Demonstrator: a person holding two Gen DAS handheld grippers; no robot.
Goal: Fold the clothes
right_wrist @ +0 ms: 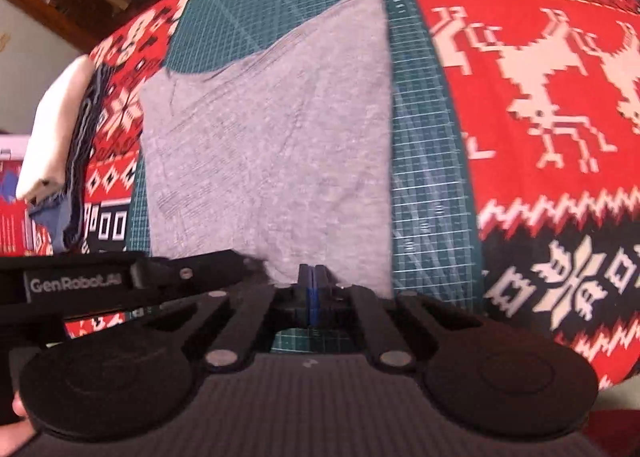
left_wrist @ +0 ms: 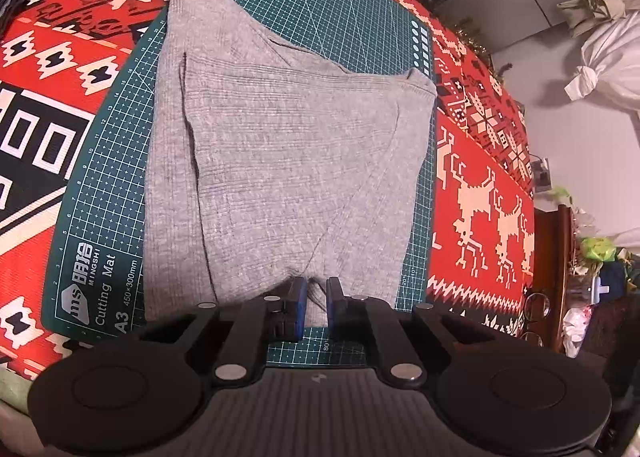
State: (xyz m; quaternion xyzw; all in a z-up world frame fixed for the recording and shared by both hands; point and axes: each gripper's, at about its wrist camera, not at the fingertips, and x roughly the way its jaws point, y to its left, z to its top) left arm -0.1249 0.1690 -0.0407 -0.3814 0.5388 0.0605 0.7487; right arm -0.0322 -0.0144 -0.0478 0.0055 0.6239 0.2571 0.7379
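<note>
Your left gripper (left_wrist: 316, 307) pinches the near hem of the grey ribbed knit garment (left_wrist: 280, 161), low at centre; your right gripper (right_wrist: 314, 293) clamps that hem too, on the green gridded cutting mat (left_wrist: 100, 217).

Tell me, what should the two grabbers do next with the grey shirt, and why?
Probably lift the near edge and carry it toward the far edge. Both the left gripper and right gripper are pinched on the grey shirt, which lies flat on the green mat.
</note>
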